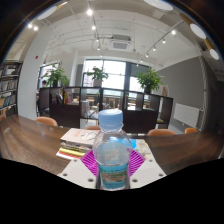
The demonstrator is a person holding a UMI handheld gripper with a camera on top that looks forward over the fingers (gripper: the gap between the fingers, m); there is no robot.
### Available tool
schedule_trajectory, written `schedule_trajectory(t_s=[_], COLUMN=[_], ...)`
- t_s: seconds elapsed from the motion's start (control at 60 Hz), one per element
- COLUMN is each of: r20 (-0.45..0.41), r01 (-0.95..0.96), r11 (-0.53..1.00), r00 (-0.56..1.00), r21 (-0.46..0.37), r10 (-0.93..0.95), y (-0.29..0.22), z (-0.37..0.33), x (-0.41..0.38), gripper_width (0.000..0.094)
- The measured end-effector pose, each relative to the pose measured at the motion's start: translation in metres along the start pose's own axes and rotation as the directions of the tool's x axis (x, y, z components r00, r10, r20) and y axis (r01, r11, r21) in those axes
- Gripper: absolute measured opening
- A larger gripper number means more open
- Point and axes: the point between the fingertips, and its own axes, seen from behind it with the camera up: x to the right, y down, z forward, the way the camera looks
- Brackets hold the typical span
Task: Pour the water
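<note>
clear plastic water bottle (113, 148) stands upright between your gripper (113, 168) fingers, its long axis vertical and its capped mouth pointing straight up. both purple pads (91, 162) appear to press its sides, so you seem to have it clamped. no tilt and no receiving cup in view, so pouring looks not yet begun. beyond lie a wooden table (30, 140) and books (78, 138).

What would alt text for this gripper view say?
A clear water bottle with a pale cap stands upright between the tool's pink-padded fingers, above a wooden table with books; chairs, plants and windows lie beyond.
</note>
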Motion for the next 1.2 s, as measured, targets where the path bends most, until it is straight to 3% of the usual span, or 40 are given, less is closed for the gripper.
schedule_trajectory(t_s=[0.35, 0.367, 0.383, 0.533, 0.7, 0.817, 1.1, 1.2], r20=[0.021, 0.022, 0.024, 0.024, 0.024, -0.025, -0.066, -0.046], r01=[-0.07, -0.067, -0.091, -0.121, -0.123, -0.17, -0.153, -0.157], r11=[0.985, 0.984, 0.991, 0.989, 0.989, 0.962, 0.891, 0.873], r00=[0.997, 0.997, 0.995, 0.992, 0.992, 0.985, 0.988, 0.987], r21=[-0.161, -0.168, -0.103, -0.086, -0.086, -0.213, -0.427, -0.462], r10=[0.074, 0.072, 0.094, 0.123, 0.126, 0.168, 0.138, 0.153], y=[0.15, 0.153, 0.143, 0.147, 0.146, 0.176, 0.227, 0.221], z=[0.043, 0.042, 0.044, 0.035, 0.032, 0.025, -0.089, -0.129], x=[0.035, 0.036, 0.036, 0.038, 0.038, 0.042, 0.002, -0.036], gripper_width=[0.0334, 0.034, 0.0339, 0.0339, 0.0474, 0.0739, 0.0812, 0.0813])
